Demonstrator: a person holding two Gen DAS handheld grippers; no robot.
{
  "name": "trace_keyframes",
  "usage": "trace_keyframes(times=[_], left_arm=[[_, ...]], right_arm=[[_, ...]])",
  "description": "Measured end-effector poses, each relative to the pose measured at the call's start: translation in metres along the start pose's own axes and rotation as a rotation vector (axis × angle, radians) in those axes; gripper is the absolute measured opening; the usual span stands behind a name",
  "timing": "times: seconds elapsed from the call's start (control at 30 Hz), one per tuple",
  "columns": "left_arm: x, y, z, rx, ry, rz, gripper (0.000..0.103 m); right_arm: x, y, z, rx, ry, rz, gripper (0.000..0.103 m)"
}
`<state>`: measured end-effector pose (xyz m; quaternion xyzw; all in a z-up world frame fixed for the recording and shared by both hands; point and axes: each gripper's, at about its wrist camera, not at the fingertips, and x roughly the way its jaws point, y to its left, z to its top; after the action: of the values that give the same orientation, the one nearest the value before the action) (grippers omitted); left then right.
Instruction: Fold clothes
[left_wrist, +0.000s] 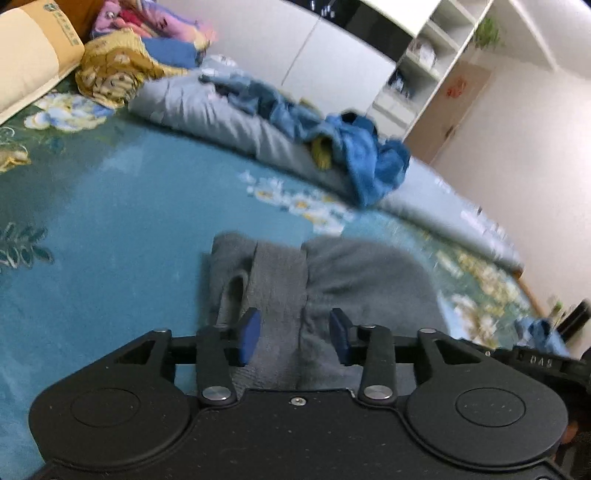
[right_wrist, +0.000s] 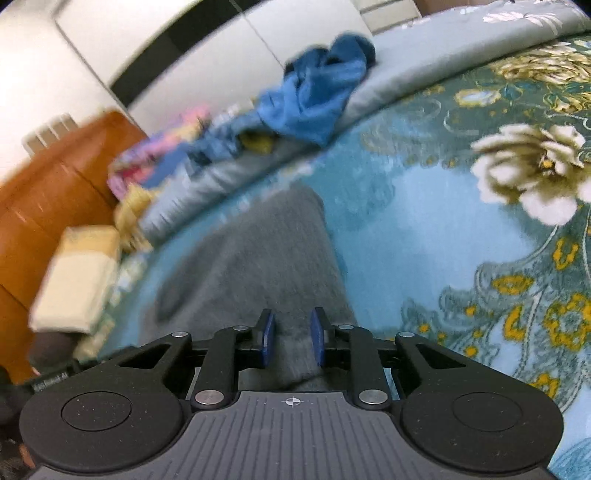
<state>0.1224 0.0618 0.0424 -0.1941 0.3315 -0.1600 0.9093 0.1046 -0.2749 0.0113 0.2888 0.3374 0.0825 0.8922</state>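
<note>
My grey garment (left_wrist: 332, 273) lies on the bed's teal floral blanket (left_wrist: 110, 206), below the crumpled blue cloth (left_wrist: 369, 155) on the folded grey quilt (left_wrist: 207, 107). My right hand-held gripper (right_wrist: 291, 338) is clenched on a bunched fold of it; my left hand-held gripper (left_wrist: 293, 336) straddles it, jaws apart, released.

You get soft, even indoor light in both views, with no hard shadows; the white wall (left_wrist: 535, 122) at the left view's right edge looks washed out; motion blur smears the blue clothes (right_wrist: 314, 99) and the flowered bedspread (right_wrist: 424, 221); the black claw bodies stay sharp; the fisheye bends the bed edge, and corners darken.
</note>
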Motion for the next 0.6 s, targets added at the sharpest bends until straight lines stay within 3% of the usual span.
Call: trace_keyframes(times=[0.1, 0.17, 0.2, 0.23, 0.27, 0.3, 0.5, 0.6], left_arm=[[-0.007, 0.011, 0.005, -0.031, -0.025, 0.012, 0.053], [-0.005, 0.022, 0.004, -0.082, -0.005, 0.041, 0.063], [-0.004, 0.028, 0.003, -0.115, 0.007, 0.045, 0.066], [-0.002, 0.034, 0.002, -0.149, 0.019, 0.05, 0.077], [0.0, 0.038, 0.0, -0.171, 0.034, 0.031, 0.088], [0.002, 0.041, -0.001, -0.192, 0.05, 0.011, 0.091], [0.029, 0.04, -0.007, -0.182, 0.124, -0.003, 0.096], [0.035, 0.038, -0.007, -0.206, 0.114, -0.035, 0.096]], right_arm=[[-0.01, -0.012, 0.002, 0.038, -0.046, 0.008, 0.028], [-0.012, -0.023, 0.0, 0.089, -0.049, 0.002, 0.049], [-0.01, -0.028, -0.002, 0.115, -0.038, 0.008, 0.052], [-0.008, -0.033, -0.005, 0.138, -0.028, 0.018, 0.06], [-0.006, -0.036, -0.007, 0.155, -0.021, 0.026, 0.074], [-0.003, -0.037, -0.009, 0.167, -0.01, 0.035, 0.079], [0.024, -0.037, -0.008, 0.195, 0.058, 0.1, 0.082], [0.034, -0.038, -0.006, 0.2, 0.069, 0.113, 0.086]])
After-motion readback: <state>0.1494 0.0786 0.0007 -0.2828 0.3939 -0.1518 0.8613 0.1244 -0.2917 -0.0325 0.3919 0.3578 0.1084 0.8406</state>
